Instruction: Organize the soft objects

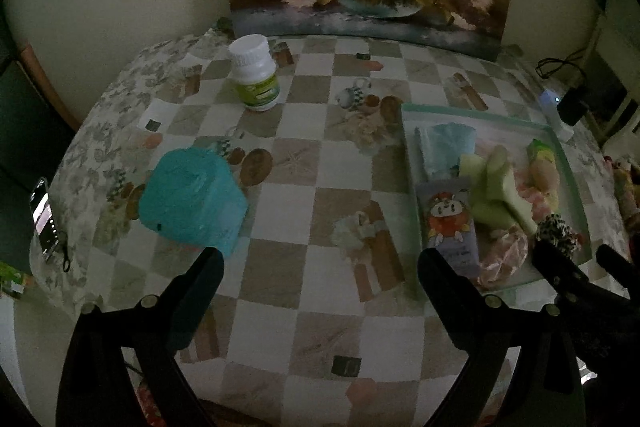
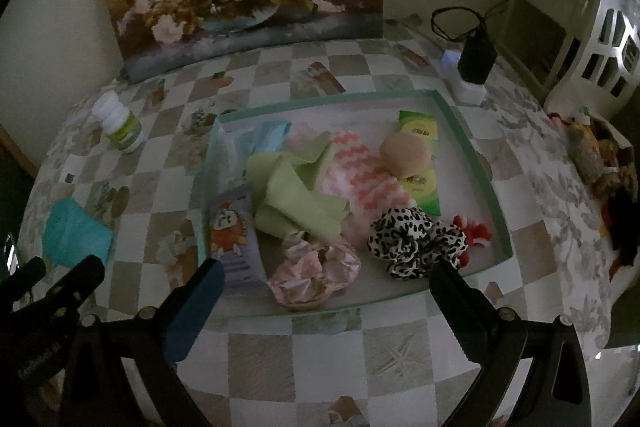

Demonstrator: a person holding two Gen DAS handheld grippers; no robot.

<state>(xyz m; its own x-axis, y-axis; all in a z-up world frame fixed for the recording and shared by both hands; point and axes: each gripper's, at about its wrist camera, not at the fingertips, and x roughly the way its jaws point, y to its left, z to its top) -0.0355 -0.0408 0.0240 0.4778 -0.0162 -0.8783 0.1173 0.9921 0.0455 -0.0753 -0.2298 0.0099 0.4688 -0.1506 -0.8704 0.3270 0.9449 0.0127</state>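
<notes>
While most soft items sit in tray (image 2: 472, 143), teal cloth (image 1: 192, 195) lies outside on worktop (image 1: 320, 155), just ahead-left of left tool (image 1: 320, 263), nearer than right tool (image 2: 326, 275). Both tools wide open, empty.

We cannot read the white bottle's (image 1: 255, 73) blurred label, the right edge cuts off a heap of cloth (image 2: 608, 179), and the green cloth (image 2: 298, 195) hides most of the pink-patterned fabric (image 2: 360, 167).
</notes>
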